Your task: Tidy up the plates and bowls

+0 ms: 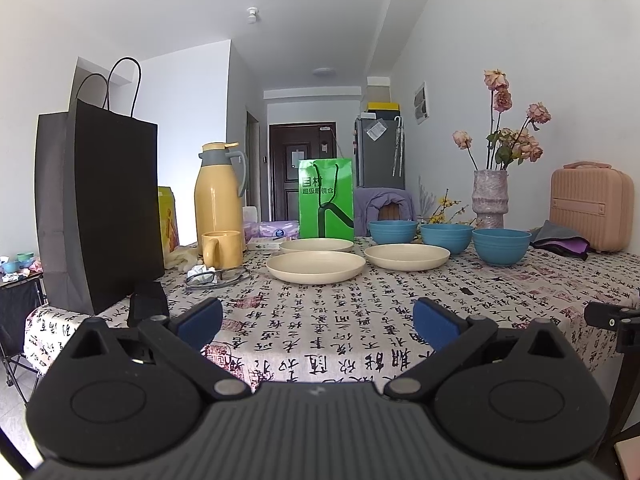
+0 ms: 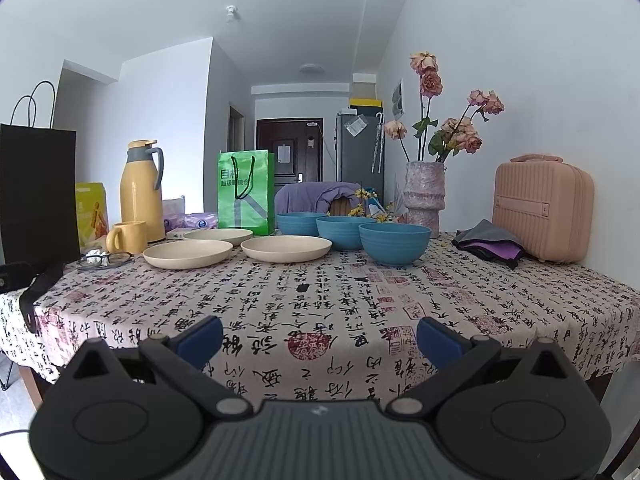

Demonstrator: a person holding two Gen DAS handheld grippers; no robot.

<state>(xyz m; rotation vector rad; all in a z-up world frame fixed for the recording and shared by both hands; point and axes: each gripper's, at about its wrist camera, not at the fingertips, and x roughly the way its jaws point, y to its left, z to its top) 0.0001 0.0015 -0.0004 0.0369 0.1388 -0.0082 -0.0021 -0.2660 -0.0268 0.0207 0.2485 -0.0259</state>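
Note:
Three cream plates lie apart on the calligraphy tablecloth: a near-left plate (image 1: 315,266) (image 2: 188,254), a right plate (image 1: 407,257) (image 2: 286,248) and a far plate (image 1: 316,245) (image 2: 217,235). Behind and right of them stand three blue bowls in a row: far bowl (image 1: 393,231) (image 2: 301,223), middle bowl (image 1: 446,238) (image 2: 345,232), near bowl (image 1: 501,246) (image 2: 395,243). My left gripper (image 1: 317,322) hovers open at the table's near edge, well short of the plates. My right gripper (image 2: 319,340) is open too, empty, near the front edge.
A black paper bag (image 1: 100,208) stands at the left edge, with a yellow thermos (image 1: 220,196), yellow mug (image 1: 222,249) and glasses (image 1: 216,277) beside it. A green bag (image 1: 326,199), a vase of dried roses (image 1: 490,199), folded cloth (image 2: 490,247) and a pink case (image 2: 542,214) line the back and right.

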